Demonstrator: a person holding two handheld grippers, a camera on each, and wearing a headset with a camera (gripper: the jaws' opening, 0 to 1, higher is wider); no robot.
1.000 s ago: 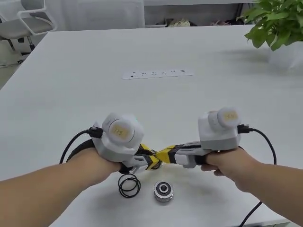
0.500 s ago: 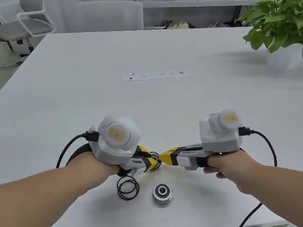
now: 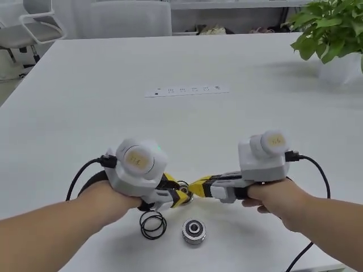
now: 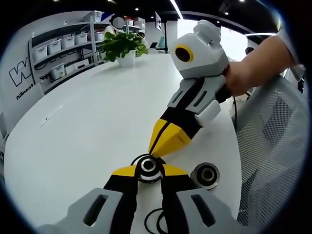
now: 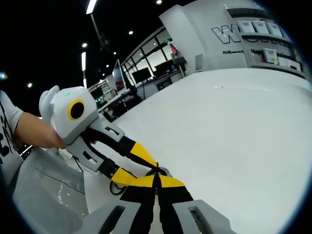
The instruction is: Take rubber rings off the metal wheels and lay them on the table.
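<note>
My left gripper [image 3: 182, 194] is shut on a small metal wheel [image 4: 147, 167], held just above the table near its front edge. A black rubber ring [image 4: 139, 160] sits around that wheel. My right gripper [image 4: 155, 148] comes in from the right, its yellow tips shut and pinched on the ring at the wheel's rim. In the right gripper view the shut jaws [image 5: 156, 179] meet the wheel [image 5: 165, 171] between the left gripper's tips. A second wheel [image 3: 194, 231] without a ring stands on the table below the grippers. Loose black rings [image 3: 153, 224] lie to its left.
A white power strip [image 3: 187, 90] lies flat at the middle of the white table [image 3: 113, 113]. A potted plant [image 3: 332, 28] stands at the far right corner. An office chair [image 3: 28, 22] is beyond the far left edge. Black cables trail from both grippers toward me.
Both grippers stay tip to tip at the wheel. The left one has rolled a little and the held wheel now shows more between the tips.
</note>
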